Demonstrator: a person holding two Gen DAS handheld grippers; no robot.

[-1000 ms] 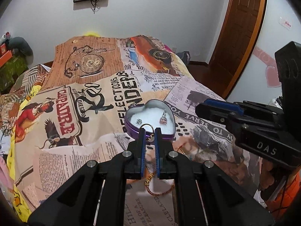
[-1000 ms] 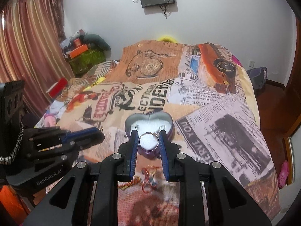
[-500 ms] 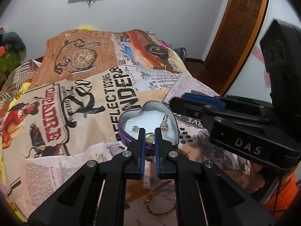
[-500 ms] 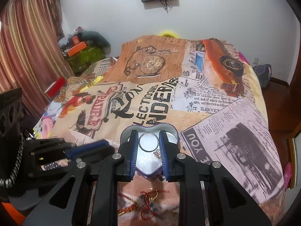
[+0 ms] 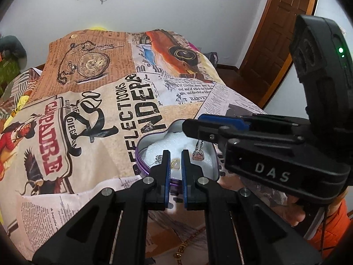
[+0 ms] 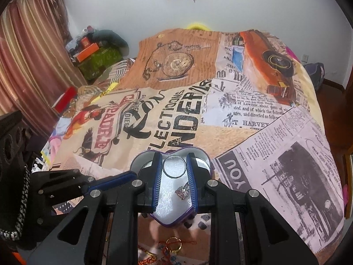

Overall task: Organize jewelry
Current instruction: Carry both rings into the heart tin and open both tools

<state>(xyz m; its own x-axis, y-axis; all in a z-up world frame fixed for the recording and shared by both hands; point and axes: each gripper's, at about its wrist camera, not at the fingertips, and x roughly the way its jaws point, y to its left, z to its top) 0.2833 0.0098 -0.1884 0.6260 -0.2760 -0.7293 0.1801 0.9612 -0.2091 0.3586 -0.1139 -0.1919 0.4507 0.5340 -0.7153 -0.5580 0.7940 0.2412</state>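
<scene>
A purple heart-shaped tin (image 5: 141, 165) with white foam lining sits on the printed bedspread; it also shows in the right wrist view (image 6: 172, 220). My left gripper (image 5: 175, 156) is over the tin, jaws slightly apart, with a small gold ring (image 5: 175, 163) lying on the foam between the tips. My right gripper (image 6: 174, 167) is shut on a silver ring (image 6: 174, 167) and holds it above the tin. A gem ring (image 6: 183, 191) and a small stud (image 5: 158, 159) lie in the tin.
A gold ring on red cord and beaded bracelets (image 6: 173, 243) lie on the bedspread (image 6: 220, 137) in front of the tin. A gold chain bracelet (image 5: 183, 246) lies below my left gripper. Boxes and clutter (image 6: 94, 50) stand at the far left by the curtain.
Both grippers moved forward over the tin. My left gripper opened a little and the gold ring now lies on the foam. The right gripper carried the silver ring above the tin.
</scene>
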